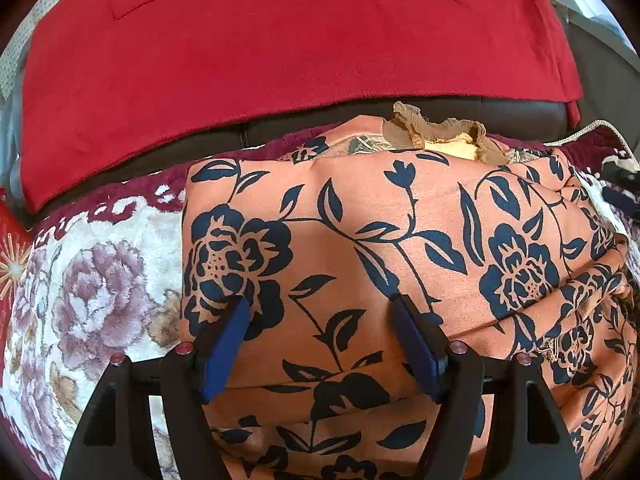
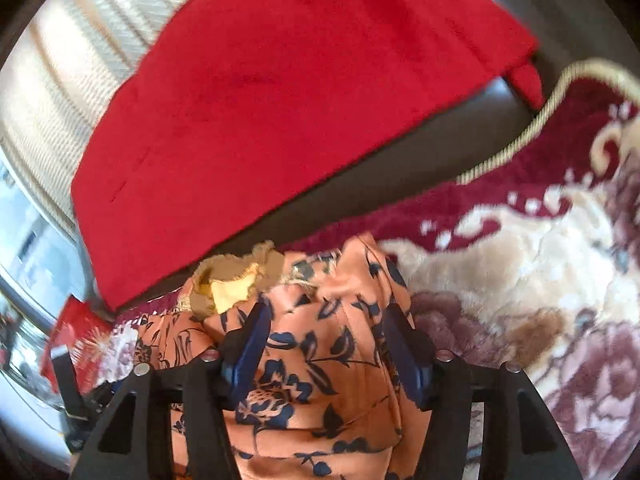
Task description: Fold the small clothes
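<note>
An orange garment with a dark blue flower print (image 1: 360, 248) lies on a plush flowered blanket (image 1: 92, 280). It has a brown ruffled collar with yellow lining (image 1: 436, 132) at its far end. My left gripper (image 1: 320, 312) is open, its blue pads low over the garment's near part. In the right wrist view the same garment (image 2: 320, 360) is bunched under my right gripper (image 2: 326, 320), which is open with cloth between its blue pads. The collar (image 2: 232, 284) lies just ahead to the left.
A red cloth (image 1: 280, 40) drapes over the dark leather sofa back (image 1: 520, 116) behind the garment. The blanket (image 2: 520, 260) spreads to the right. A red patterned item (image 2: 80, 340) and the other gripper's black frame (image 2: 68, 380) sit at the left.
</note>
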{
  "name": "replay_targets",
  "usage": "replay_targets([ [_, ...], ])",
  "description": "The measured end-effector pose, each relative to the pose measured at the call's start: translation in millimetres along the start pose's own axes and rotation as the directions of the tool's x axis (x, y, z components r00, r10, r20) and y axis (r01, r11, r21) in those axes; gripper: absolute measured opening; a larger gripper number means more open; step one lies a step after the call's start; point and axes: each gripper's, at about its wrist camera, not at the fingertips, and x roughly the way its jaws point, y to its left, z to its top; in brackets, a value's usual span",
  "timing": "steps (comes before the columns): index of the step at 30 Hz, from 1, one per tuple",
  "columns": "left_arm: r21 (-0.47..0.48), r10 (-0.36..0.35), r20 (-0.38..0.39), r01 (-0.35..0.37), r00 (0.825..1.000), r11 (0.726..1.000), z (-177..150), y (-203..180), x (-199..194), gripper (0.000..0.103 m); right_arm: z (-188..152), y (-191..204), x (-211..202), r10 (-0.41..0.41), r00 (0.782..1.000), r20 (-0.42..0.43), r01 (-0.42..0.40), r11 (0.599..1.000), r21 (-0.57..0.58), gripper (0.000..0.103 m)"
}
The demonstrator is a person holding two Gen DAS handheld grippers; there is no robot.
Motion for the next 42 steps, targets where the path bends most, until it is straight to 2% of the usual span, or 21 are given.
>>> replay_targets([
  [4, -0.001, -0.005, 0.003, 0.005, 1.000, 1.000, 0, 1, 1, 0.075, 12, -12, 38, 0.043, 0.996, -0.082, -0.040, 0.999, 0.034, 0.065],
  [7, 0.006, -0.003, 0.007, 0.003, 1.000, 1.000, 0, 0, 1, 0.075, 11, -6, 65, 0.023, 0.990, -0.141, -0.022, 1.000, 0.006, 0.066],
  [9, 0.009, -0.004, 0.009, 0.004, 1.000, 1.000, 0, 0, 1, 0.075, 9, -1, 74, 0.031, 0.989, -0.141, -0.035, 0.999, -0.023, 0.066],
  [11, 0.006, -0.005, 0.009, 0.005, 1.000, 1.000, 0, 1, 1, 0.075, 8, 10, 76, 0.023, 0.989, -0.143, -0.034, 0.997, -0.075, 0.049],
  [12, 0.005, -0.005, 0.009, 0.005, 1.000, 1.000, 0, 0, 1, 0.075, 7, 16, 73, 0.013, 0.990, -0.137, -0.028, 0.994, -0.104, 0.030],
  [13, 0.002, -0.004, 0.009, 0.004, 1.000, 1.000, 0, 0, 0, 0.075, 6, 27, 67, -0.008, 0.993, -0.118, -0.010, 0.988, -0.151, 0.021],
  [16, -0.013, -0.002, 0.010, 0.002, 1.000, 1.000, -1, 1, -2, 0.075, 6, 50, 44, -0.031, 0.999, -0.037, 0.023, 0.977, -0.214, 0.007],
  [18, -0.019, 0.003, 0.015, -0.003, 1.000, 1.000, -1, 1, -4, 0.075, 5, 54, 30, -0.030, 0.999, 0.029, 0.036, 0.973, -0.228, 0.005],
  [21, -0.027, 0.006, 0.021, -0.006, 1.000, 1.000, -1, 1, -6, 0.075, 10, 51, 19, -0.085, 0.990, 0.116, 0.109, 0.969, -0.221, 0.004],
  [24, -0.029, 0.004, 0.022, -0.003, 1.000, 1.000, -3, 2, -7, 0.075, 14, 29, 24, -0.065, 0.995, 0.078, 0.076, 0.986, -0.147, 0.004],
  [27, -0.026, -0.001, 0.019, 0.001, 1.000, 1.000, -2, 2, -6, 0.075, 16, 11, 29, 0.068, 0.997, -0.029, -0.070, 0.994, -0.089, 0.004],
  [30, -0.022, 0.000, 0.020, 0.000, 1.000, 1.000, -2, 2, -6, 0.075, 19, 2, 29, 0.108, 0.993, -0.049, -0.109, 0.994, -0.021, 0.005],
  [34, -0.020, -0.001, 0.022, 0.001, 1.000, 1.000, -2, 2, -6, 0.075, 21, -5, 34, 0.134, 0.988, -0.076, -0.134, 0.991, 0.004, 0.006],
  [37, -0.015, -0.003, 0.025, 0.004, 1.000, 1.000, -3, 2, -6, 0.075, 21, -8, 42, 0.119, 0.988, -0.095, -0.119, 0.993, 0.011, 0.006],
  [42, -0.008, -0.011, 0.030, 0.011, 0.999, 1.000, -5, 3, -6, 0.075, 24, -7, 31, 0.159, 0.986, -0.050, -0.158, 0.987, 0.022, 0.006],
])
